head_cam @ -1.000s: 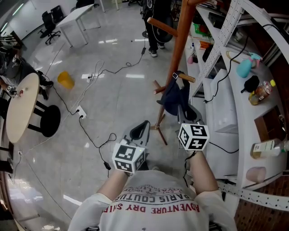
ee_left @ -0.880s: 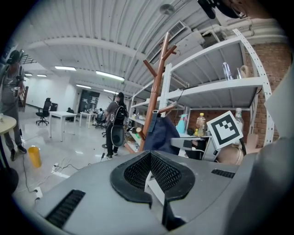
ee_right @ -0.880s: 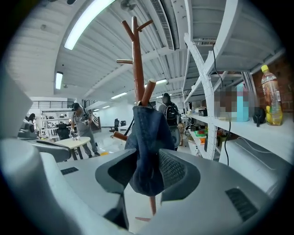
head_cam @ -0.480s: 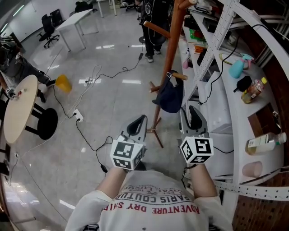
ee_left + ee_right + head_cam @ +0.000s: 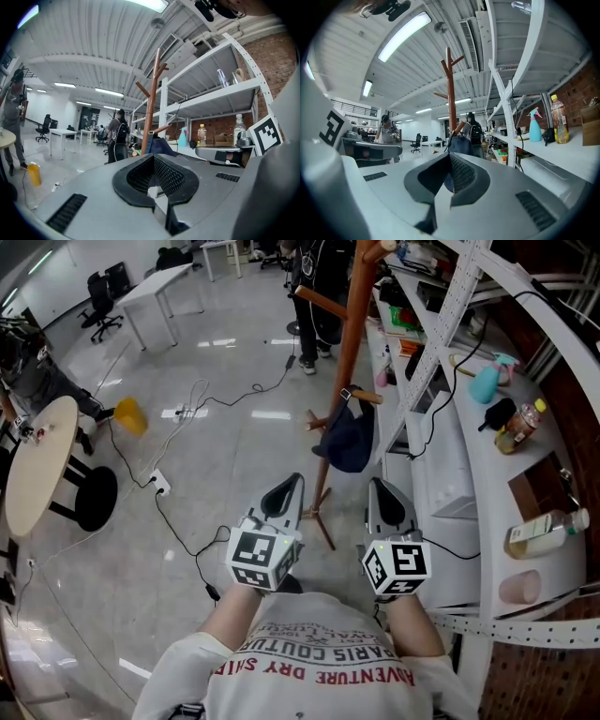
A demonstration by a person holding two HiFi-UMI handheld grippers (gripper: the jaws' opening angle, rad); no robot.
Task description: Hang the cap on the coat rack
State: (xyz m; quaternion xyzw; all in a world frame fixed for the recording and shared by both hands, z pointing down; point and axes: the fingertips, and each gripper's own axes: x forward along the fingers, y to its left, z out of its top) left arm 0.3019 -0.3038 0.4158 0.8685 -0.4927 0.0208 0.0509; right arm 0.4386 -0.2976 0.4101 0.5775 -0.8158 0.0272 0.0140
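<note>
A glossy grey floor is seen across the left and middle of the head view. The right side is taken up by a white shelving unit. A wooden coat rack is seen rising through the upper middle of the frame, just beside the shelving.

In the lower middle, the left gripper and the right gripper are held side by side, both well short of the rack. The left gripper's jaws are seen closed, with nothing between them. The right gripper's jaws have just been closing and are now shut, also with nothing between them.

The dark blue cap is seen hanging from a short peg on the rack's lower part, just above the centre of the frame and clear of both grippers. In each gripper view the cap is shown beyond the jaw tips, on the rack.

A turquoise spray bottle is seen on the shelf at upper right.
</note>
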